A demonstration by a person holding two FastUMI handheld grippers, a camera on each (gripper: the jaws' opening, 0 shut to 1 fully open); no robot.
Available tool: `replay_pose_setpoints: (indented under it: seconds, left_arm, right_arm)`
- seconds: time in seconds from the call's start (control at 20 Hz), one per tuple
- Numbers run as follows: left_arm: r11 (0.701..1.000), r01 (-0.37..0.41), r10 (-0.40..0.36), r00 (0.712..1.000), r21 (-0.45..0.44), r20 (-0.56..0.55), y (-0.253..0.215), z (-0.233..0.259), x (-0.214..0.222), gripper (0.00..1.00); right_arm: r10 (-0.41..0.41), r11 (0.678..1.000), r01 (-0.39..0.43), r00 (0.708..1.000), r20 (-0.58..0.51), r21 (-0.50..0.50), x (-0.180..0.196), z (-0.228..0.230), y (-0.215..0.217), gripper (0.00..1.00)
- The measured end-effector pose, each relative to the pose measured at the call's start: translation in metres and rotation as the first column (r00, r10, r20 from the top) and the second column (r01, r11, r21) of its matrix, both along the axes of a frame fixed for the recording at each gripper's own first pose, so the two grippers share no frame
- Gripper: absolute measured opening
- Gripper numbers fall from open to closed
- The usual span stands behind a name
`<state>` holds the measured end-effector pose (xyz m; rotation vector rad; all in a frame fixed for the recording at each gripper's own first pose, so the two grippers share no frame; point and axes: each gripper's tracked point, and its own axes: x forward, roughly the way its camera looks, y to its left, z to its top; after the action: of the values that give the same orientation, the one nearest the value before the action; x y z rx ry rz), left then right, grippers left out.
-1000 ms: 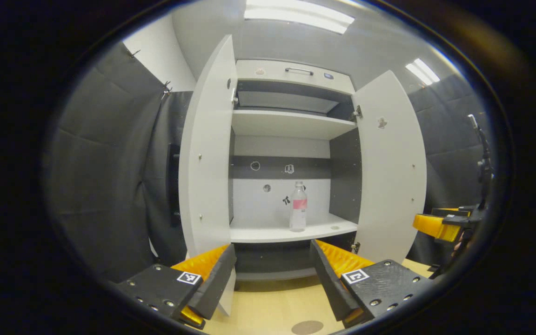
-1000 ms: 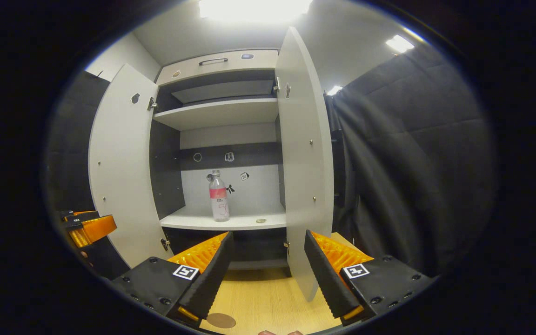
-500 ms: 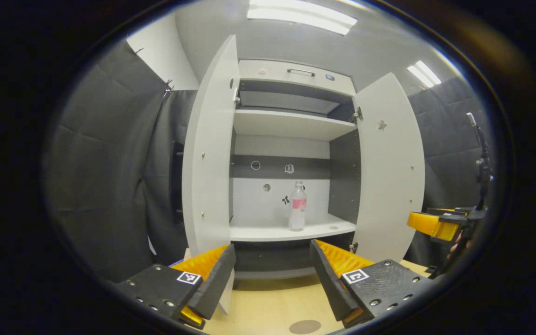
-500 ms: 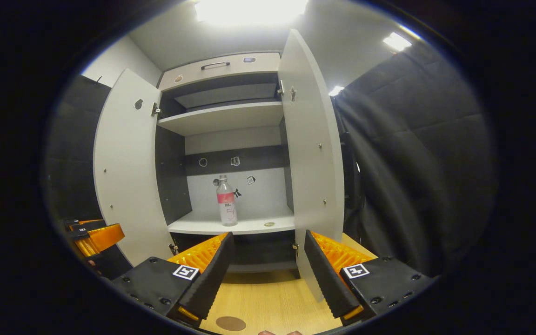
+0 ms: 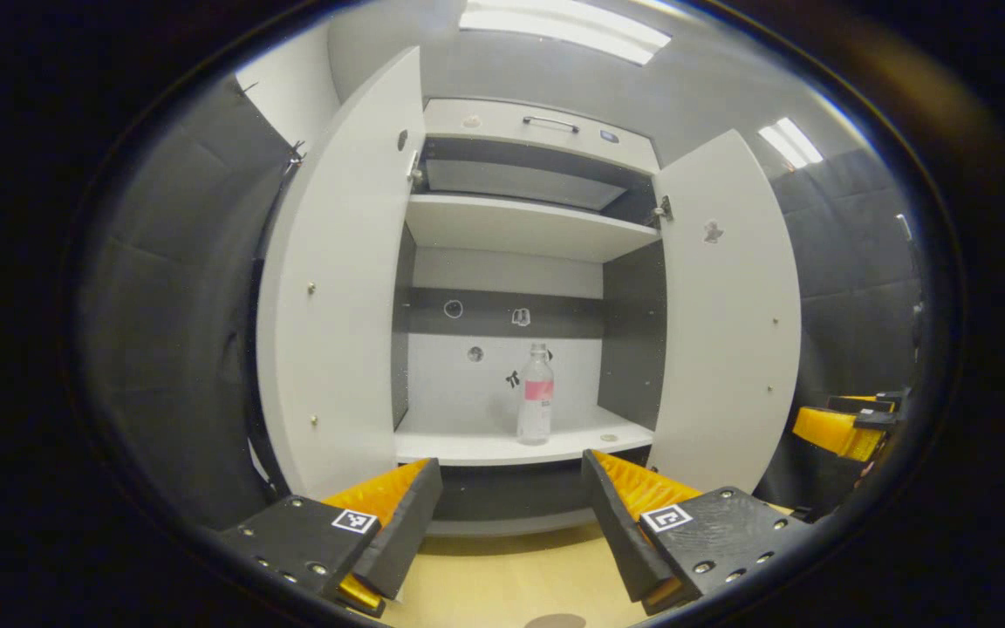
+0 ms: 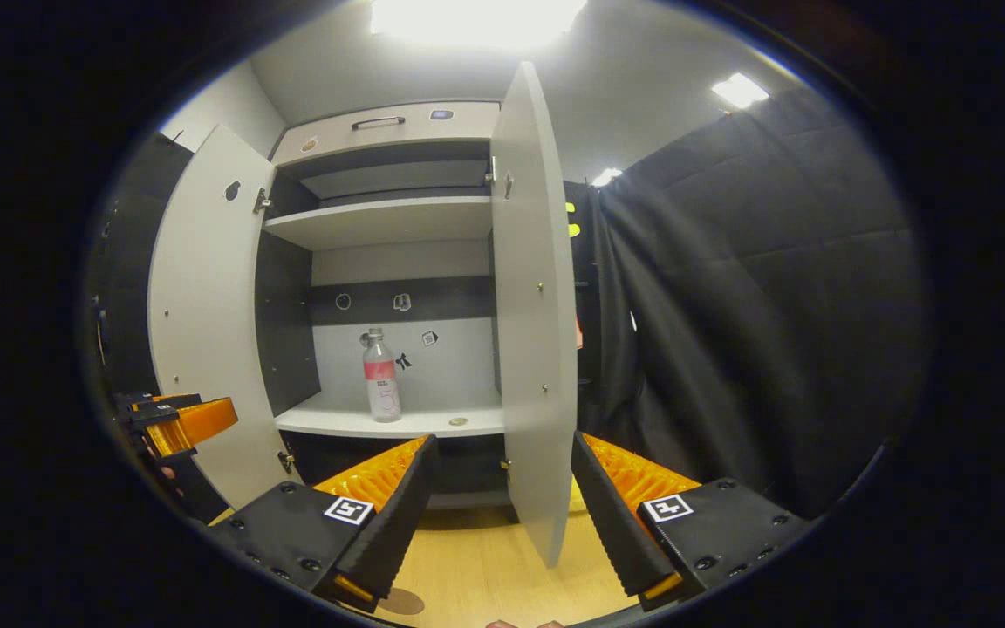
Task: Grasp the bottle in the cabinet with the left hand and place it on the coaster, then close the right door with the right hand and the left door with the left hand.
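The clear plastic bottle (image 5: 535, 394) stands upright near the shelf's (image 5: 502, 449) front edge inside the cabinet, likely light, smooth and slightly squashy, best pinched mid-body at its label by the spread, empty left gripper (image 5: 509, 515).

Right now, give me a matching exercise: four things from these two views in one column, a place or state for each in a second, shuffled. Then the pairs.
Things:
1. bottle
2. right door
3. left gripper
4. coaster

Places or states:
A. flat on the wooden tabletop, in front of the cabinet
B. open, nothing between its fingers
C. upright on the cabinet's lower shelf
D. swung open, edge-on in the right gripper view

Pairs: 1-C, 2-D, 3-B, 4-A
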<state>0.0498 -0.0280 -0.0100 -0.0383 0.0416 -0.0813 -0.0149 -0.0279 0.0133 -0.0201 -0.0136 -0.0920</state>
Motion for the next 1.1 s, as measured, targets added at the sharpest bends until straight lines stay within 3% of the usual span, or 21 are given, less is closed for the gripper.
replay_pose_setpoints:
  seconds: [0.1,0.15,0.2,0.55,0.9,0.95,1.1]
  left_arm:
    - [1.0,0.007,-0.007,1.0,-0.013,-0.007,-0.004,0.001,0.022,0.99]
    - [1.0,0.006,-0.006,1.0,-0.014,-0.004,-0.006,0.004,0.034,0.99]
    - [1.0,0.003,-0.003,1.0,-0.009,-0.001,-0.007,0.005,0.046,0.94]
    - [0.999,-0.005,0.003,0.999,0.05,0.04,-0.02,0.026,0.129,0.94]
    - [0.999,0.008,-0.011,0.998,0.045,0.067,-0.038,0.037,0.194,0.93]
    - [0.999,0.011,-0.014,0.998,0.044,0.064,-0.041,0.037,0.203,0.93]
    - [0.998,0.018,-0.021,0.998,0.061,0.056,-0.047,0.031,0.229,0.94]
  right_arm:
    - [-0.033,0.999,0.033,0.999,0.007,-0.014,0.004,0.003,-0.019,0.92]
    - [-0.05,0.998,0.05,0.999,0.012,-0.025,0.006,0.005,-0.029,0.96]
    - [-0.063,0.998,0.063,0.998,0.019,-0.031,0.009,0.007,-0.04,0.96]
    - [-0.184,0.983,0.184,0.983,0.018,-0.012,0.03,0.01,-0.115,0.96]
    - [-0.264,0.964,0.265,0.964,0.035,-0.004,0.05,0.012,-0.161,0.96]
    - [-0.272,0.962,0.273,0.962,0.037,-0.003,0.052,0.013,-0.166,0.92]
    - [-0.301,0.954,0.301,0.953,0.037,0.008,0.055,0.011,-0.178,0.96]
